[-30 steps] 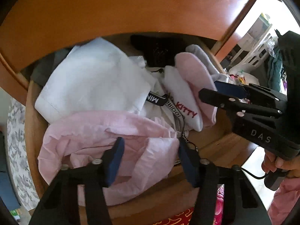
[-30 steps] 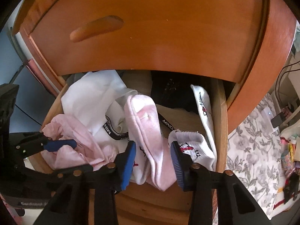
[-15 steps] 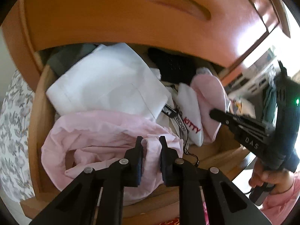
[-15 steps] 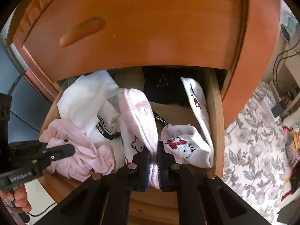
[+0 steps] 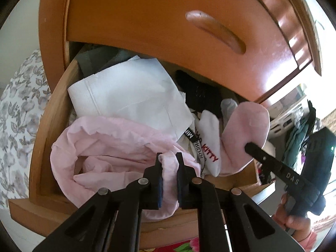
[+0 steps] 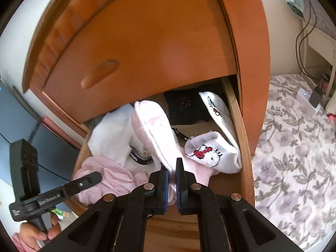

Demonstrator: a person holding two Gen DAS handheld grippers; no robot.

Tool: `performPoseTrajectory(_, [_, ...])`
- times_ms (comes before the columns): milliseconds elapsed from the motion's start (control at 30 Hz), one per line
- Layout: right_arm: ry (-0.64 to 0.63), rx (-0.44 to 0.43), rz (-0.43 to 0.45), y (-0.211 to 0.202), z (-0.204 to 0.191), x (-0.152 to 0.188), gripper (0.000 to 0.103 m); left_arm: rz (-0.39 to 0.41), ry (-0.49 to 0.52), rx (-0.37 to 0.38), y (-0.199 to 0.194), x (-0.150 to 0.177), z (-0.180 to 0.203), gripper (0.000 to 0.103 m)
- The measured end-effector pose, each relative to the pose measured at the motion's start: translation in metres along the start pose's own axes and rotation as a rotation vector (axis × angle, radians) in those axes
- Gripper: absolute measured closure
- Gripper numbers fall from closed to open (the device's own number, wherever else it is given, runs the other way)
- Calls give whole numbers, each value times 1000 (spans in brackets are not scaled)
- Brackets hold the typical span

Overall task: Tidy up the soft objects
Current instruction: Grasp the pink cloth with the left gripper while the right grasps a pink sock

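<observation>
Pink, crinkled thin cloth [image 5: 109, 147] lay bunched at the front-left of the open wooden drawer [image 5: 44, 130]; L gripper [image 5: 169, 163] was pinched shut on a fold of it. Pink-and-white terry sock [image 6: 153, 130], long and rounded at the toe, ran w/ its long axis from the drawer's front toward the back, toe away; R gripper [image 6: 171, 172] was clamped on its near end.

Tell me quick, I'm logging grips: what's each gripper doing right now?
Left gripper: shut on the pink garment.
Right gripper: shut on the pink sock.
</observation>
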State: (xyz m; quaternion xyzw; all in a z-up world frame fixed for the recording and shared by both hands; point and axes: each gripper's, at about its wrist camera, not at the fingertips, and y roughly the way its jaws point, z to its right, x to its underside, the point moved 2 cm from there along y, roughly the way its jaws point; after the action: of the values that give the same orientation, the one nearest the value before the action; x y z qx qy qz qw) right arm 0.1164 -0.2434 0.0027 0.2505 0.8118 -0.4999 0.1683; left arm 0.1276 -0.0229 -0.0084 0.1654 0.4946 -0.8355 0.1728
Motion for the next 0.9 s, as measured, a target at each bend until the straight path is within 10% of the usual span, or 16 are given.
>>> performPoseTrajectory(900, [-34,-210,367,-138,-71,-9,97,393,21,158,-155,0,27,93])
